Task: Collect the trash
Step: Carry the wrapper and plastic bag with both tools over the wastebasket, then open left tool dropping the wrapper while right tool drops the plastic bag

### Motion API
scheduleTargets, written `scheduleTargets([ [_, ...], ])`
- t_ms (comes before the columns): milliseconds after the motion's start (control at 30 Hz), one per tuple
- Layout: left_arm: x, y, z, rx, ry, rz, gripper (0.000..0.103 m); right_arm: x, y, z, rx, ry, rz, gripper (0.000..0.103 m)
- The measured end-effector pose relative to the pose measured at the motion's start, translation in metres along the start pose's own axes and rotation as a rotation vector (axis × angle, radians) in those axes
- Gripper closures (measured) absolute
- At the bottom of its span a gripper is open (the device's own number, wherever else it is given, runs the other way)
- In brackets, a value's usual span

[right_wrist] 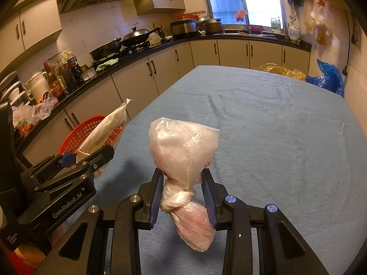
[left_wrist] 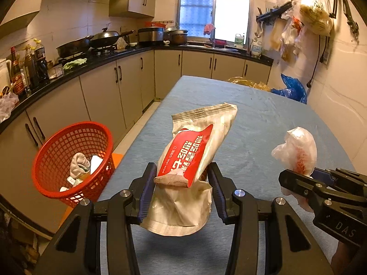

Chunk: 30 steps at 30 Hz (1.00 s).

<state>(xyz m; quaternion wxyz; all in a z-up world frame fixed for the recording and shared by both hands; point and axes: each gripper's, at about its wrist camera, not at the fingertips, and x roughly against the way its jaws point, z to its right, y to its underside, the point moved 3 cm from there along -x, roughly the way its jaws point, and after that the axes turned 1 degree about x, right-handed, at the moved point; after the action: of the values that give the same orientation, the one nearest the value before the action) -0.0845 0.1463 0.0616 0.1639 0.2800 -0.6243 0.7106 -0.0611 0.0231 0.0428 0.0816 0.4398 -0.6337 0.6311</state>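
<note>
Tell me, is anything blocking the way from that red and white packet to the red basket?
Nothing visible does. The left gripper holds the wet wipe packet above the blue table, and the red basket sits open-topped off the table's left edge, with only open air between.

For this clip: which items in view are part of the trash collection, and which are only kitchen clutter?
Part of the job:
wet wipe packet, gripped by the left gripper
knotted plastic bag, gripped by the right gripper
red basket, already holding some trash

Just lying about:
blue bag and yellow bag at the table's far end
wok
sauce bottles
</note>
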Motion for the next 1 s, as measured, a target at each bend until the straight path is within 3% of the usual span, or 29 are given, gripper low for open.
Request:
scheduleTargets([
  [233,0.013,-0.013,-0.049,0.091,-0.028,0.047,0.058,-0.014,-0.022,-0.028,0.033,-0.054,-0.028,0.066],
  [400,0.018,-0.021,-0.116,0.188,-0.132,0.075,0.058,-0.036,-0.046,-0.073,0.095,-0.141,-0.048,0.066],
  [667,0.005,-0.015,-0.198,0.292,-0.25,0.031,0.058,-0.098,-0.076,-0.158,0.15,-0.307,-0.133,0.066],
  [900,-0.012,-0.008,-0.232,0.358,-0.264,-0.002,0.057,-0.15,-0.092,-0.2,0.13,-0.371,-0.19,0.064],
  [933,-0.014,-0.009,-0.234,0.359,-0.261,-0.001,0.056,-0.154,-0.094,-0.203,0.125,-0.379,-0.192,0.063],
  [1000,-0.016,-0.009,-0.237,0.356,-0.251,-0.002,0.046,-0.163,-0.096,-0.208,0.116,-0.398,-0.197,0.049],
])
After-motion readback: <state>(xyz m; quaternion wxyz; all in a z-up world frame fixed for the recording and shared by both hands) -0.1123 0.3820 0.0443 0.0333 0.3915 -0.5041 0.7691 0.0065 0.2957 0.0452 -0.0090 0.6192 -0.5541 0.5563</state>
